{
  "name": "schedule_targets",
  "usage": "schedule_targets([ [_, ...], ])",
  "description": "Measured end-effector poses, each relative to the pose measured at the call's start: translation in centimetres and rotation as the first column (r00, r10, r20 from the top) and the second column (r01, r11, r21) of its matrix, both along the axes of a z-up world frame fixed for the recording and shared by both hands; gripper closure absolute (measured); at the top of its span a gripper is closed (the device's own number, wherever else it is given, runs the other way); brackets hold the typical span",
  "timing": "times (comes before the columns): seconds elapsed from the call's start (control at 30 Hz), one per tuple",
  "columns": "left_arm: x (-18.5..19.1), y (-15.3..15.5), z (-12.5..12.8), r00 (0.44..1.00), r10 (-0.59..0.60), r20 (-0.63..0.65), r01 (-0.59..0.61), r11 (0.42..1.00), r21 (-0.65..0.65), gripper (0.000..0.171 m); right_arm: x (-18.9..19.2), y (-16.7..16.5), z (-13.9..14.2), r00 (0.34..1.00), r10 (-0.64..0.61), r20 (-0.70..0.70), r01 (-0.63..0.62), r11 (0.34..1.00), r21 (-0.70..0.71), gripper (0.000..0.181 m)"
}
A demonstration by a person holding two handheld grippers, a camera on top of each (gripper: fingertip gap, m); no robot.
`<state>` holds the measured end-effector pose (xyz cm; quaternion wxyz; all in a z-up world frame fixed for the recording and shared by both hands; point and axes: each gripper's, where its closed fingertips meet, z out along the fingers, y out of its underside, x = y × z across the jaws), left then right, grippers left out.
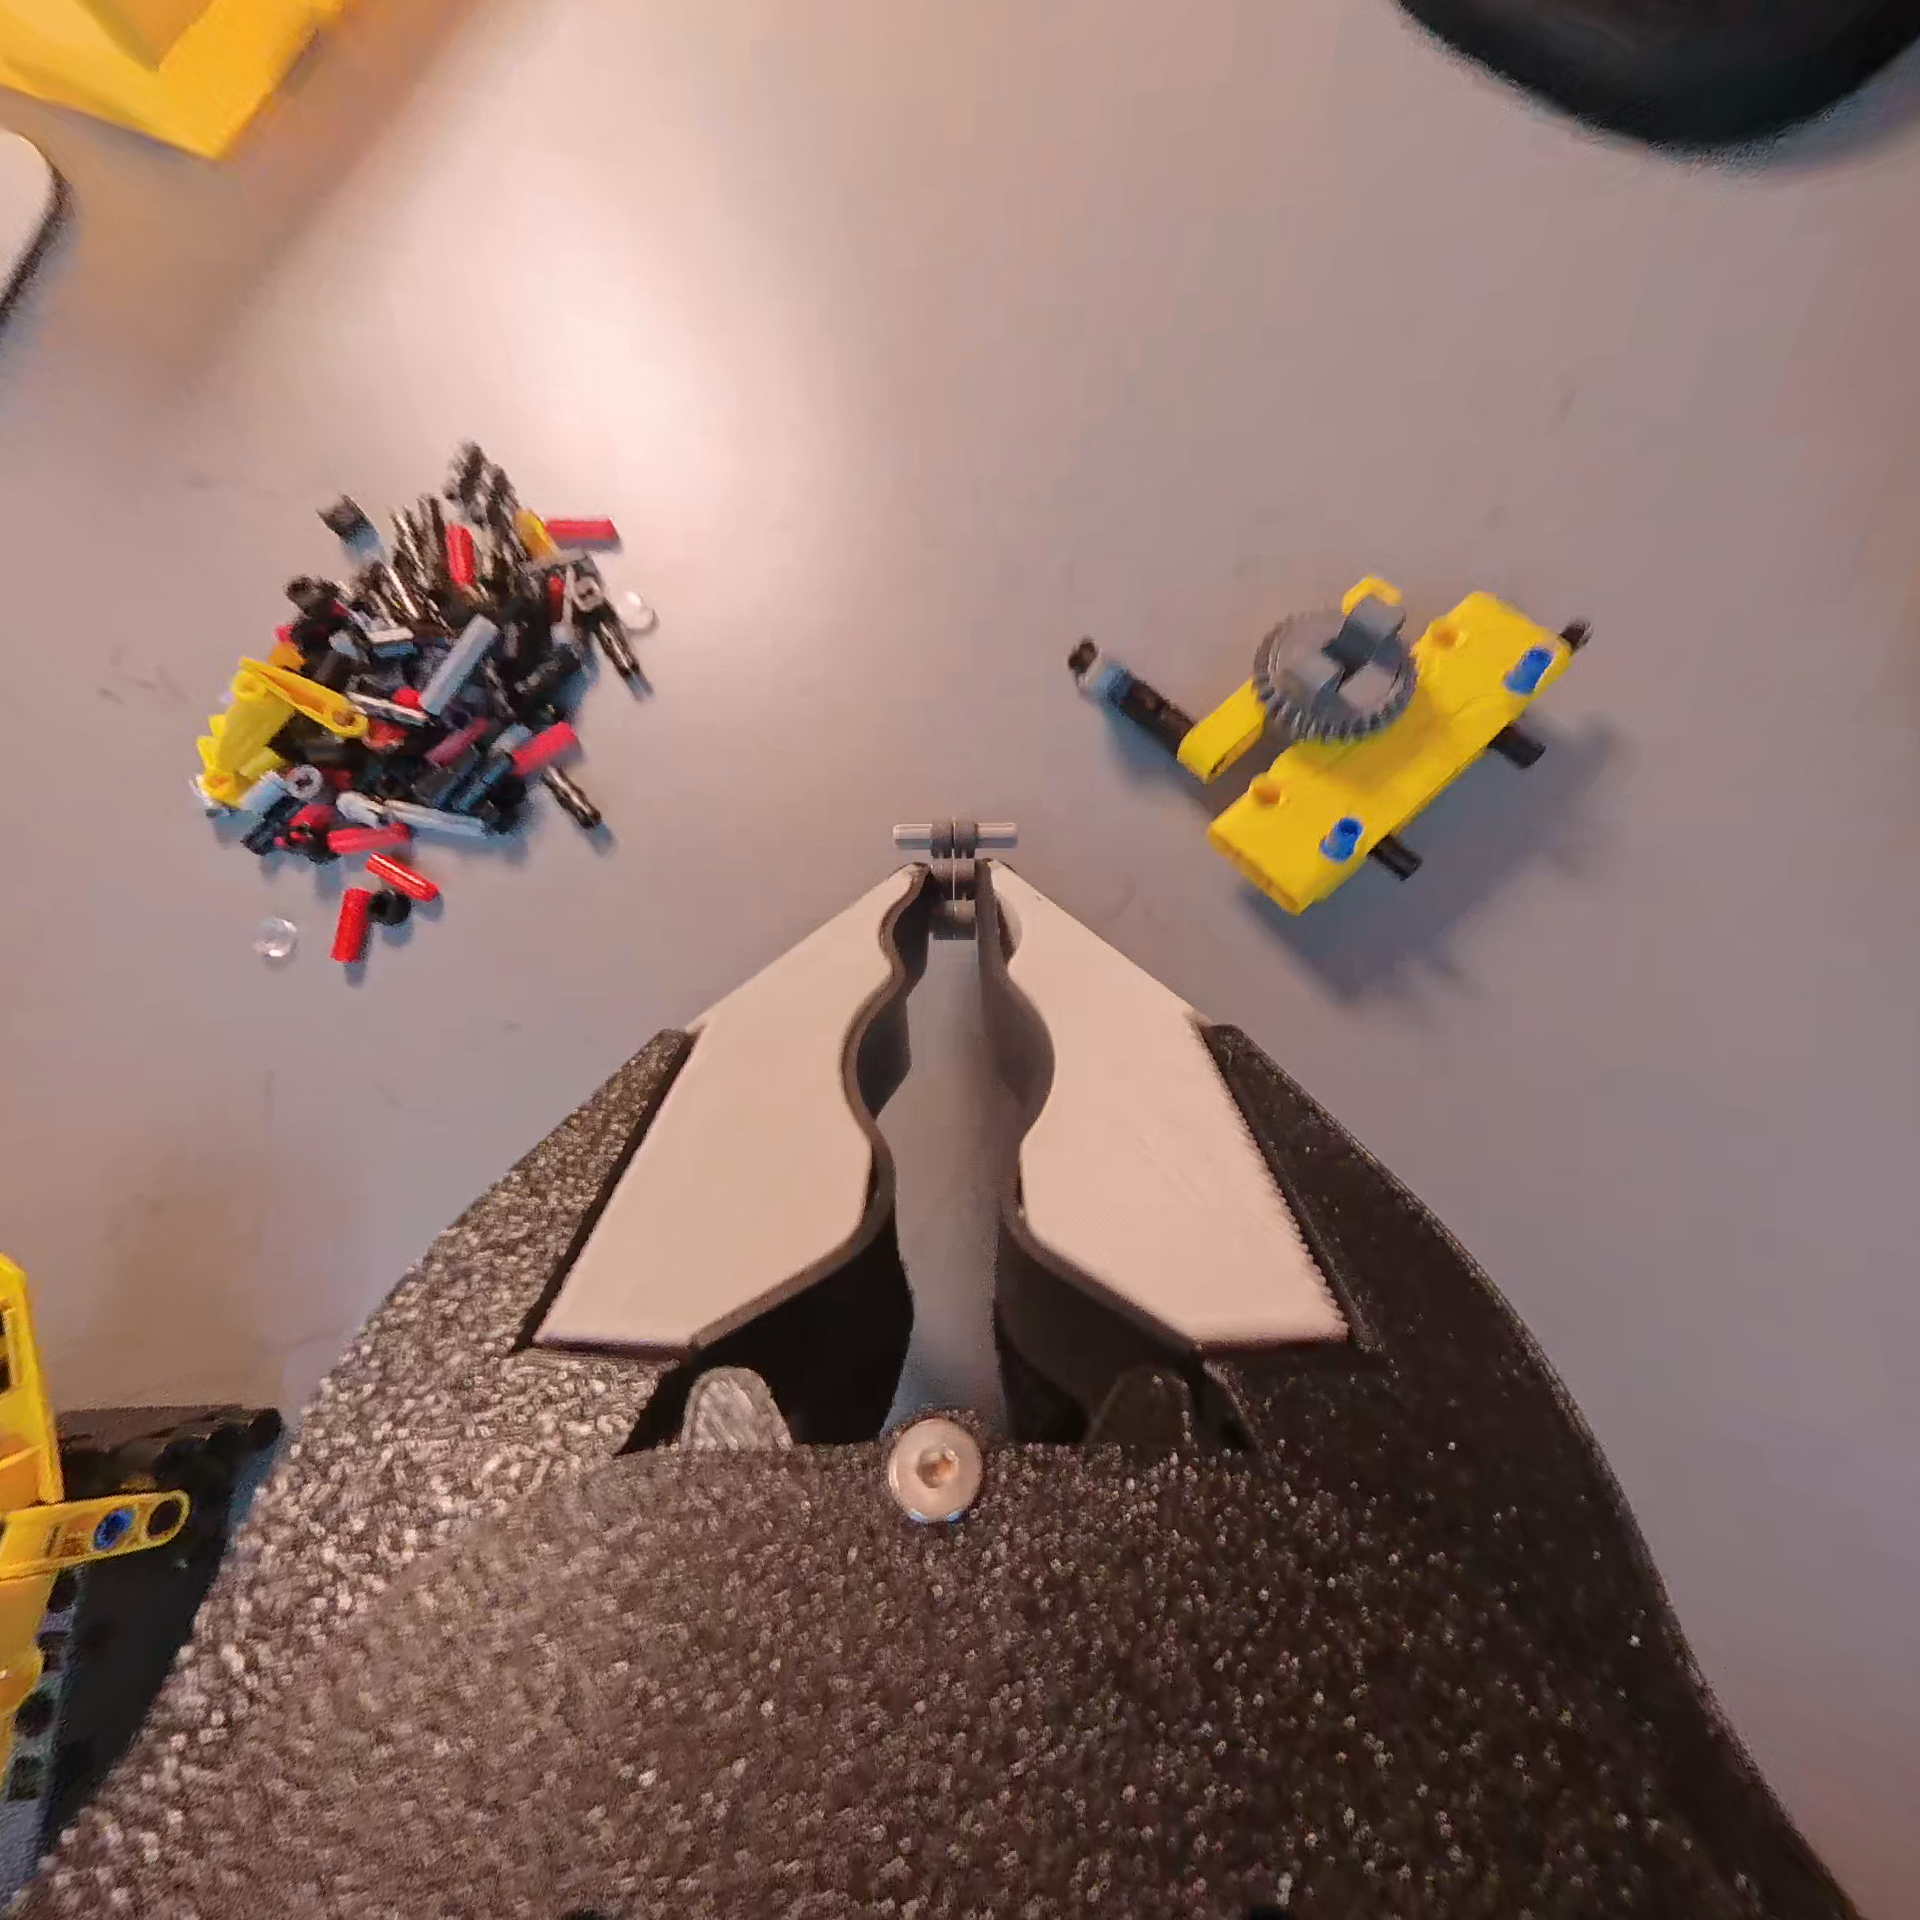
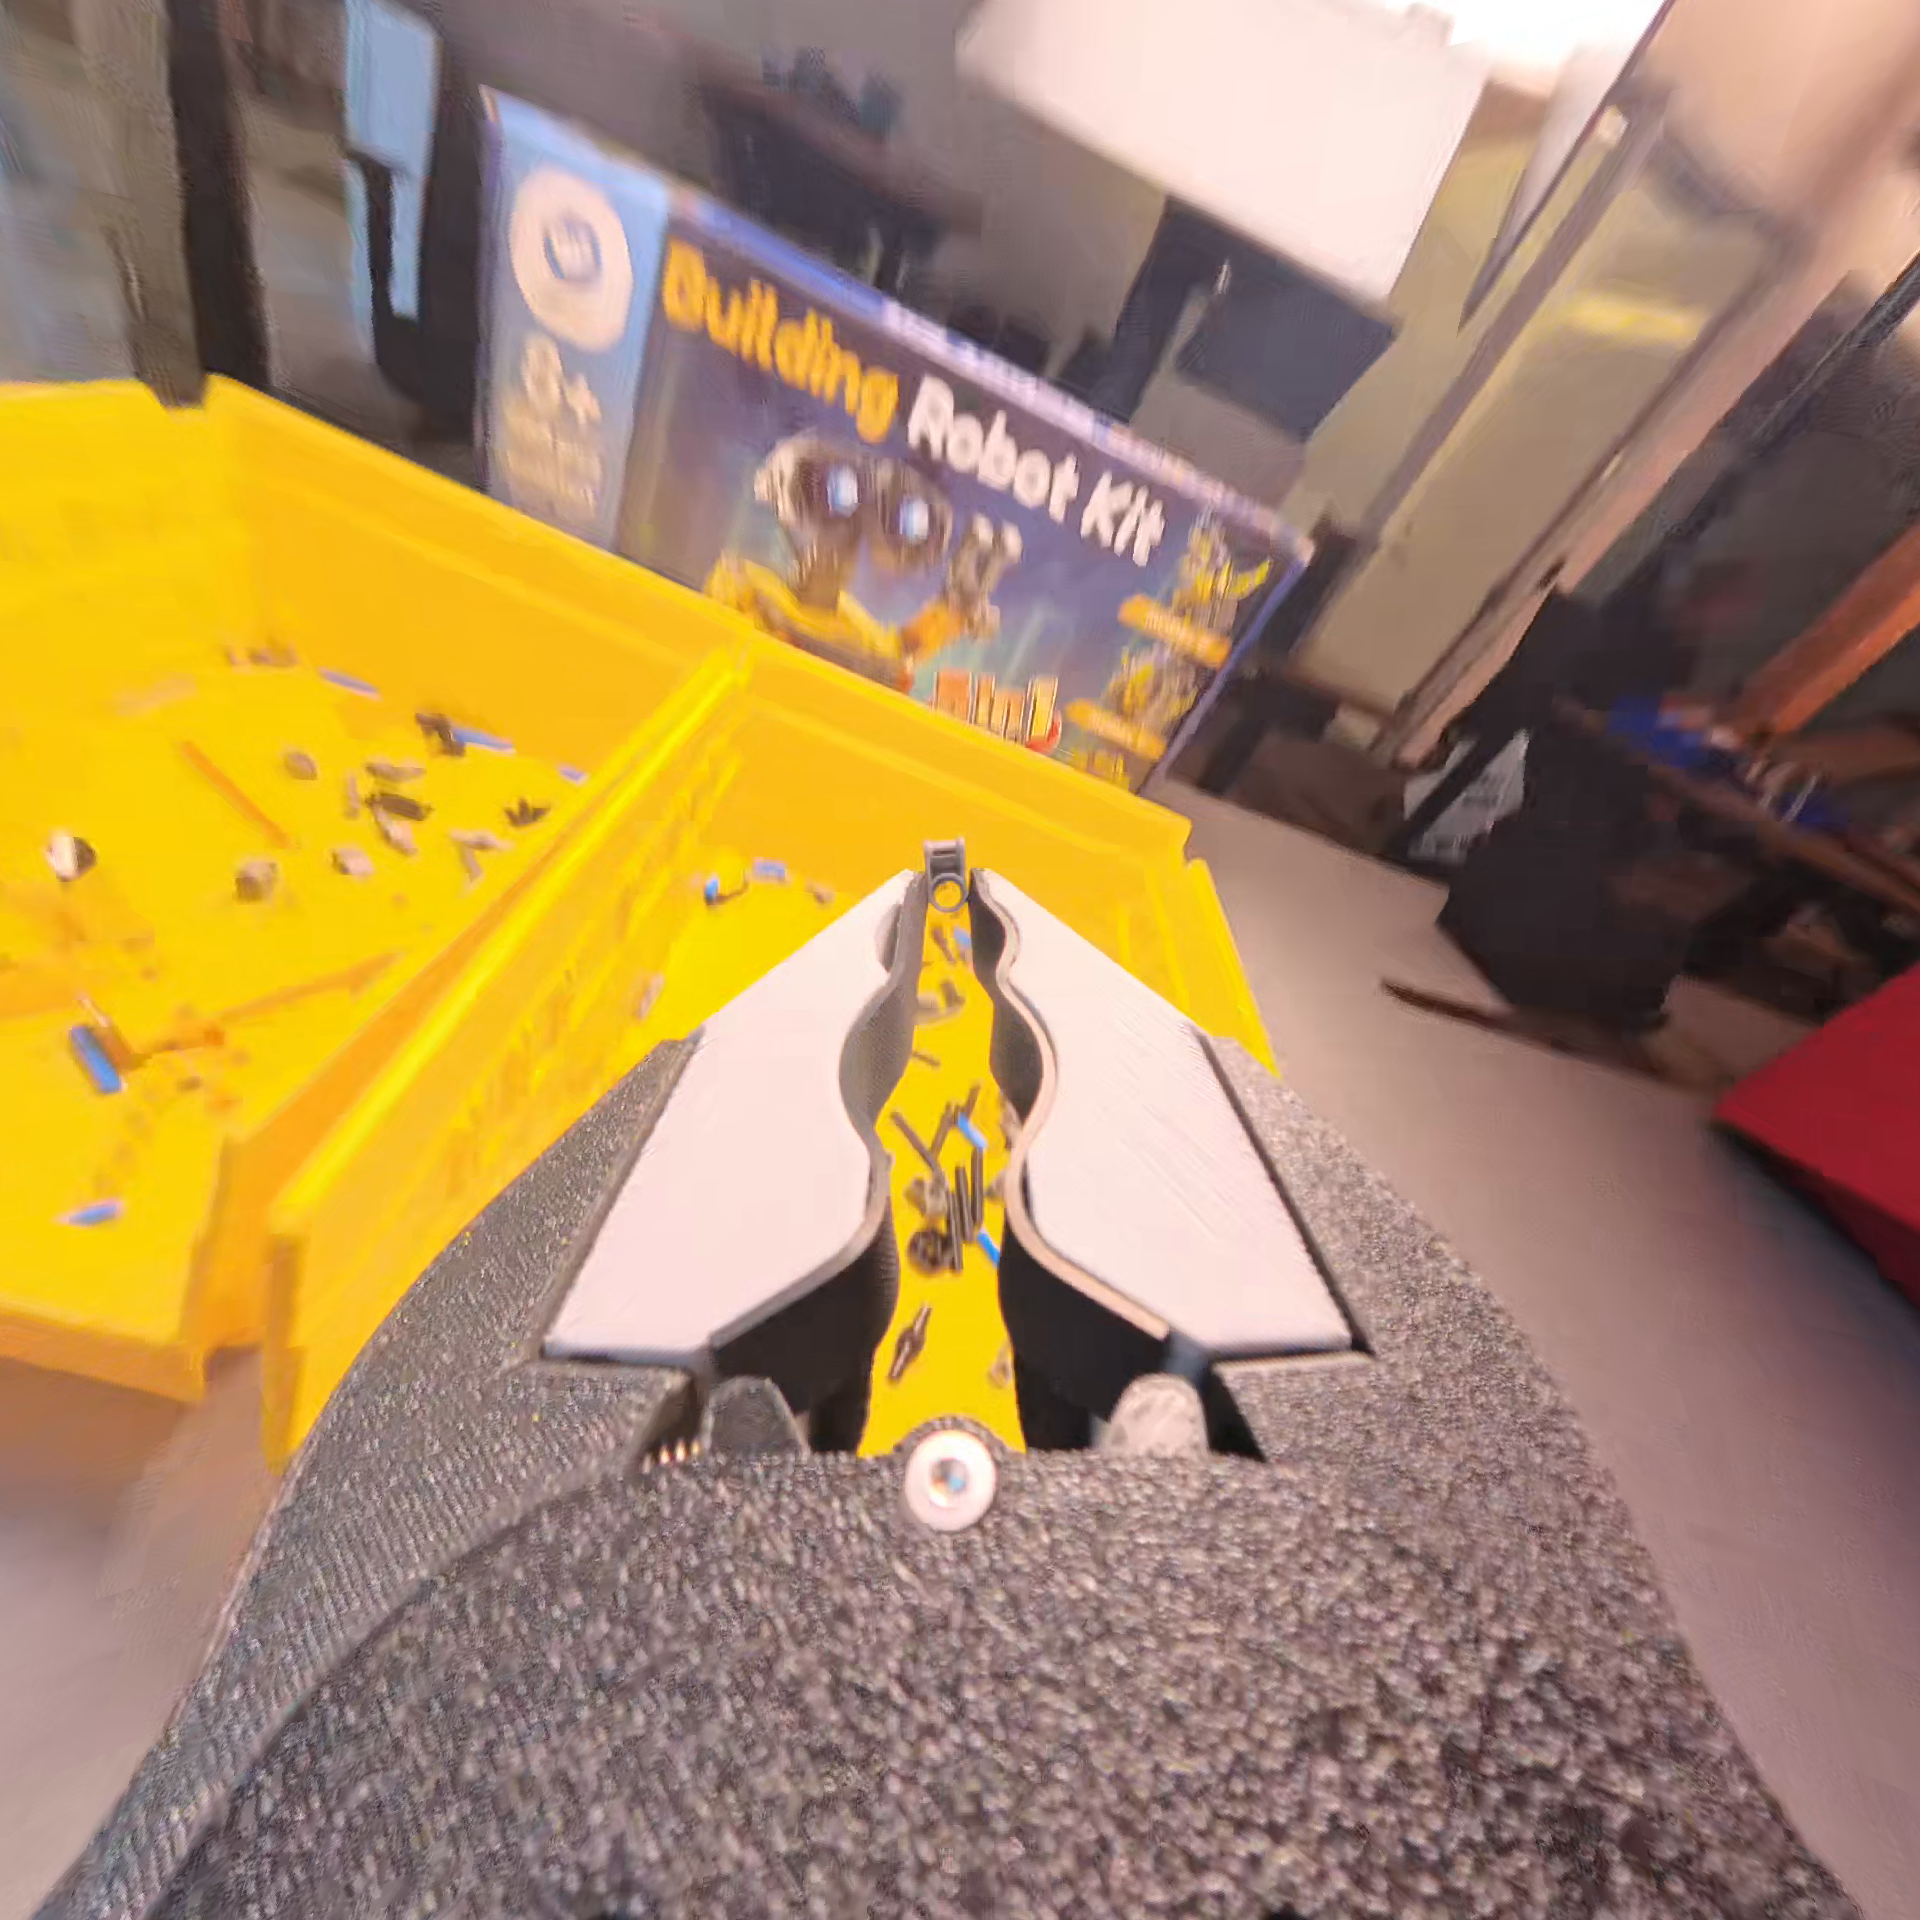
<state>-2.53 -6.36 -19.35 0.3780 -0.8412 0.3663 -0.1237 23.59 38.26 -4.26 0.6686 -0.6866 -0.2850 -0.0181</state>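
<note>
Between the left gripper (image 1: 954, 883) tips — small grey T-shaped connector (image 1: 954, 836), pinched.

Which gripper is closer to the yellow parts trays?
Right. The right gripper hangs directly over the yellow trays; the left gripper is over bare table, trays far off at the corner.

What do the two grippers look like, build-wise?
Both match: the left gripper and right gripper have a black, rough-textured body, one silver screw at centre, and two light grey fingers with wavy black-edged inner faces. No cables or sleeves show.
</note>
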Motion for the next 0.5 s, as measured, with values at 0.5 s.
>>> schedule_targets([
  [0.5,-1.8,2.3,7.1,0.993,0.109,0.055,-0.122,0.892,0.436,0.165,-18.6,-19.7,3.0,0.616,0.710,-0.342,-0.786,0.584,-0.204,0.142],
])
